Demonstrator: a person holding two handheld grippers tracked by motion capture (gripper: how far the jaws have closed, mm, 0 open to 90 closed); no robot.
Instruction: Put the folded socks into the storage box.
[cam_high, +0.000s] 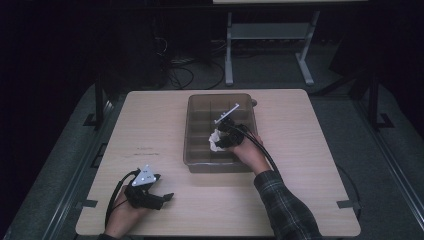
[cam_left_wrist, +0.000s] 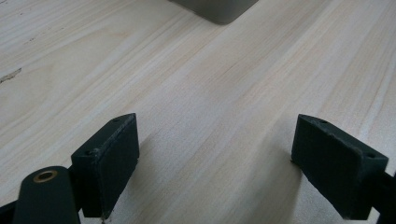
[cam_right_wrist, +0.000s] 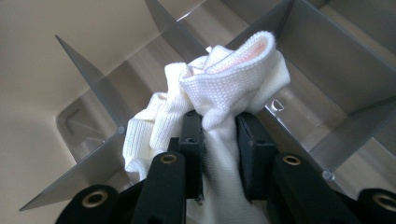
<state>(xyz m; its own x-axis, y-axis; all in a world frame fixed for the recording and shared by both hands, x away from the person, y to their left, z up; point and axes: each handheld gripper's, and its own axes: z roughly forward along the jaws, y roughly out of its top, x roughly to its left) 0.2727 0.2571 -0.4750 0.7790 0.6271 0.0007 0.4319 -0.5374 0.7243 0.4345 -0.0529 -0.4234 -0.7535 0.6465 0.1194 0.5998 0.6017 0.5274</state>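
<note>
— What's on the table? Count it off for me.

— One wooden table (cam_high: 300, 200), one clear grey divided bin (cam_high: 197, 145) near its middle, one white knitted cloth (cam_high: 216, 140), and two grippers, one in each of the person's hands.

— Anything in the bin?

— Just that cloth, as far as I can see. It sits in a compartment at the bin's near end, close to the middle divider. In the right gripper view the thin partition walls (cam_right_wrist: 93, 77) cross all around it, and the compartments next to it look bare.

— Who's got the cloth?

— The right gripper (cam_high: 227, 135) does. It reaches down into the bin, and its two black jaws are pinched on the cloth (cam_right_wrist: 224, 88), with fabric bunched above the pads and more trailing down between them.

— Which way does it run?

— It's crumpled, so there's hardly a clean long axis. The folded, ribbed end points up and away from the jaws.

— And the other hand?

— The left gripper (cam_high: 167, 196) rests near the table's front left corner, well apart from the bin. Its jaws stand wide apart over bare wood, nothing between them.
</note>
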